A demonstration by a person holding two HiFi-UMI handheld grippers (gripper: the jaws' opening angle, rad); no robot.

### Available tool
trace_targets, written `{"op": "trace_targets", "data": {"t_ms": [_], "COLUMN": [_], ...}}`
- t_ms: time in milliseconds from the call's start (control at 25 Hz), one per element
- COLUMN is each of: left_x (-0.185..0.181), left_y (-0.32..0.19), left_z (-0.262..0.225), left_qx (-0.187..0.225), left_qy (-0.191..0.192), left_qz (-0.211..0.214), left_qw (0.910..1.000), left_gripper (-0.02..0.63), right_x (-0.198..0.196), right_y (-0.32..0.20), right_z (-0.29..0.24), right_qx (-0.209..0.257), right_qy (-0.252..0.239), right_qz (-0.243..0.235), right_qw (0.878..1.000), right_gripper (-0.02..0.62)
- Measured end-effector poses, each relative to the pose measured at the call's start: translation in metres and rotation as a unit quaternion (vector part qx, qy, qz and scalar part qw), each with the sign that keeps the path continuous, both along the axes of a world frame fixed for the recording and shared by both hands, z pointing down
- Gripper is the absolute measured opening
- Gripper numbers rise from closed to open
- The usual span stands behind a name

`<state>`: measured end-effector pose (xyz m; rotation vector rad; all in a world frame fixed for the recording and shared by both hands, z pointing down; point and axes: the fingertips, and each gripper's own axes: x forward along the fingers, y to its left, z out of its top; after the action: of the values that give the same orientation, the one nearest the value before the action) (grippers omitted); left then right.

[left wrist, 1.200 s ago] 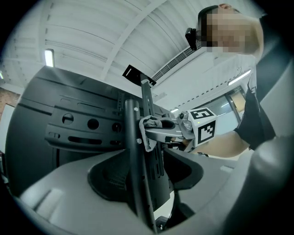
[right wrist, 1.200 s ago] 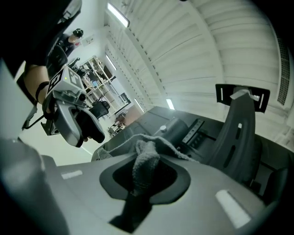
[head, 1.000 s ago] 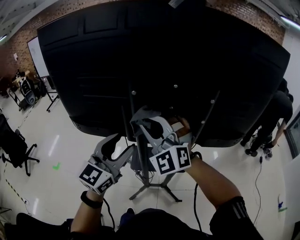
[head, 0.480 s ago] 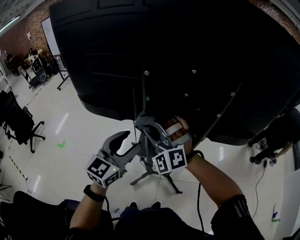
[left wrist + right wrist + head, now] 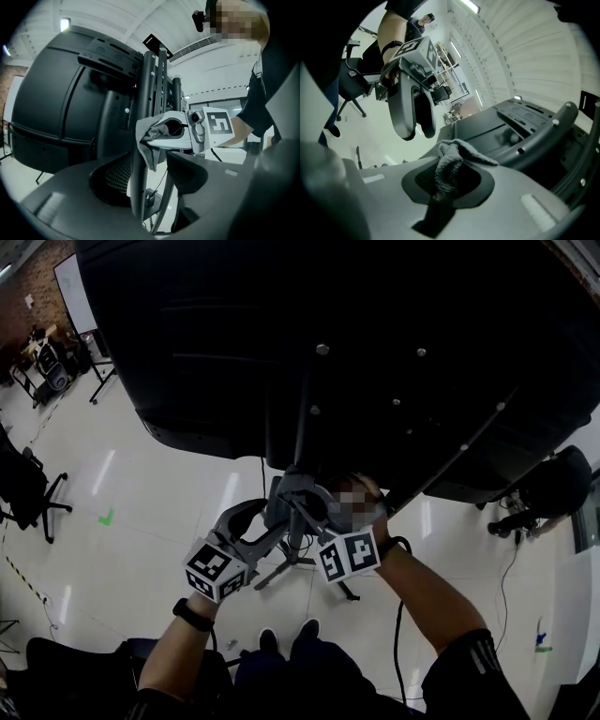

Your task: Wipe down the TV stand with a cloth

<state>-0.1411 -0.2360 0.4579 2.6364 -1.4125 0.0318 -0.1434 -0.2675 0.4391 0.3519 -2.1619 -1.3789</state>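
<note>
Fingers of the right gripper (image 5: 447,185) pinch the grey cloth (image 5: 457,152) against the TV stand pole (image 5: 136,187), those of the left gripper (image 5: 150,176) spread wide astride it; a snag there could pull the cloth free.

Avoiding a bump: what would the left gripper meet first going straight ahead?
The TV stand's black upright metal pole, already between the open jaws of the left gripper; seemingly close behind it, the grey cloth in the right gripper.
</note>
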Motion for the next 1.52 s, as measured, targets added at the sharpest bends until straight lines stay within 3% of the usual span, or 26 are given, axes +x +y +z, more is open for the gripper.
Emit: {"op": "trace_targets", "data": {"t_ms": [240, 560, 760, 1520], "left_x": [0.004, 0.010, 0.011, 0.016], "left_y": [-0.004, -0.010, -0.009, -0.007], "left_z": [0.049, 0.130, 0.185, 0.387], "left_qx": [-0.032, -0.081, -0.115, -0.207], "left_qy": [0.016, 0.004, 0.008, -0.005], "left_qz": [0.026, 0.052, 0.060, 0.091], "left_qw": [0.9990, 0.9954, 0.9916, 0.9742], "left_gripper": [0.255, 0.269, 0.279, 0.296], "right_x": [0.005, 0.003, 0.005, 0.014], "right_y": [-0.002, -0.001, -0.002, -0.002], "right_z": [0.062, 0.138, 0.195, 0.422], "right_qx": [-0.042, -0.083, -0.138, -0.221], "right_qy": [0.031, 0.031, 0.019, 0.080], "right_qz": [0.027, 0.055, 0.078, 0.127], "right_qw": [0.998, 0.995, 0.987, 0.964], "right_gripper": [0.054, 0.054, 0.054, 0.054]}}
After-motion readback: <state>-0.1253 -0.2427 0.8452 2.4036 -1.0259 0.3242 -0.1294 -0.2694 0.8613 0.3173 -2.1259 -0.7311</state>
